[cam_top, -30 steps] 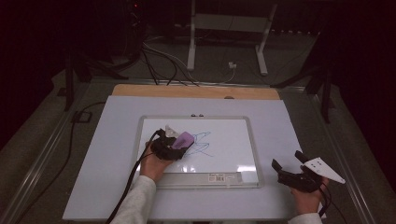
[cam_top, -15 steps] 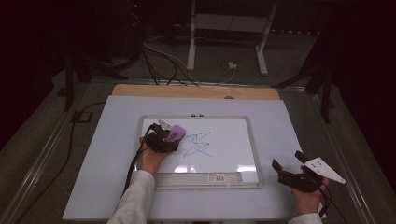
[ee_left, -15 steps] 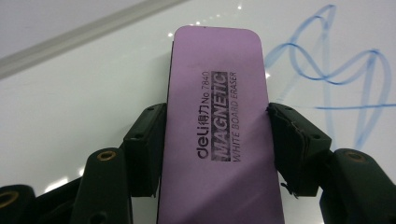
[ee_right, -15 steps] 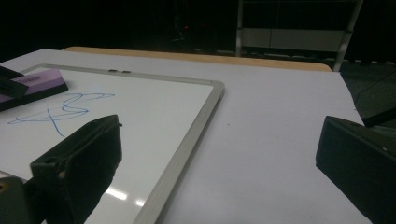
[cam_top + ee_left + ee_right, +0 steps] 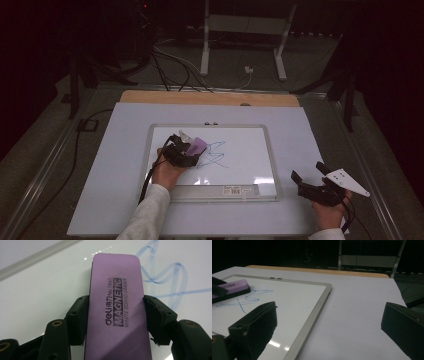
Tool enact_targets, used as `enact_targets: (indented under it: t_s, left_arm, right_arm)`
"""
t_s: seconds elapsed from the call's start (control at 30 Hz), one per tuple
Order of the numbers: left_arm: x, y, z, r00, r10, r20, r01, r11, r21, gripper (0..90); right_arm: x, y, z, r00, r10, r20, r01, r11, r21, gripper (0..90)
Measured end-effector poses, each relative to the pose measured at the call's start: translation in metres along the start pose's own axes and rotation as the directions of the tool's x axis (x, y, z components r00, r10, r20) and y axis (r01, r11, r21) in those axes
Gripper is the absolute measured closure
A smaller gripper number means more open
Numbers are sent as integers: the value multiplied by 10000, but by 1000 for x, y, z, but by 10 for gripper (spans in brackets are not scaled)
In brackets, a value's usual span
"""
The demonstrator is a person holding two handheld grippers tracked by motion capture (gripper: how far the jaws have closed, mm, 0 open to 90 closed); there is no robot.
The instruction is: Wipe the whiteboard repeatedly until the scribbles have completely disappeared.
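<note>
I have the left tongs [image 5: 115, 315] clamped across the long sides of the purple eraser [image 5: 116, 302], which lies flat on the whiteboard [image 5: 240, 170] beside the blue scribble [image 5: 215, 156]. I judge it light, rigid-backed and soft-faced, so this mid-length side grip should keep it flat. The right tongs [image 5: 311, 183] hover open and empty over the desk [image 5: 115, 160].

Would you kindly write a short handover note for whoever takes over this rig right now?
Left gripper: shut on the purple eraser, which lies flat on the whiteboard beside the blue scribble.
Right gripper: open and holding nothing, resting on the white table to the right of the board.
Done: eraser gripped and brought to the marks.
Left: the scribble shows on the board; wipe it off, then set the eraser down.
</note>
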State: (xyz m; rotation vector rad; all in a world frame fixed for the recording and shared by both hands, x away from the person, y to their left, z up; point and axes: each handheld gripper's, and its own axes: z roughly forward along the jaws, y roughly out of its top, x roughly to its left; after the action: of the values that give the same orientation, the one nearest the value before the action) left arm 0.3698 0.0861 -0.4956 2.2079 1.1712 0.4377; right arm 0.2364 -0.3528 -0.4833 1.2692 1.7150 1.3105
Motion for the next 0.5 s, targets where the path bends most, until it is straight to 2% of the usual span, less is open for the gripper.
enact_targets:
  t_s: [0.13,0.2,0.37,0.5]
  left_arm:
    - [13,4,4,9980,-486,-399,486,9988,-12,419]
    - [17,5,6,9965,-712,-427,711,9975,-36,419]
    - [15,10,10,9957,-763,-525,764,9971,-5,419]
    - [10,13,12,9972,-672,-333,673,9977,13,419]
  right_arm:
    - [-1,0,0,10000,28,-1,-28,10000,-21,10]
    - [-1,0,0,10000,33,-3,-33,10000,-21,10]
    - [0,0,1,10000,-16,-29,16,10000,16,10]
    - [1,0,2,10000,-33,-41,33,10000,21,10]
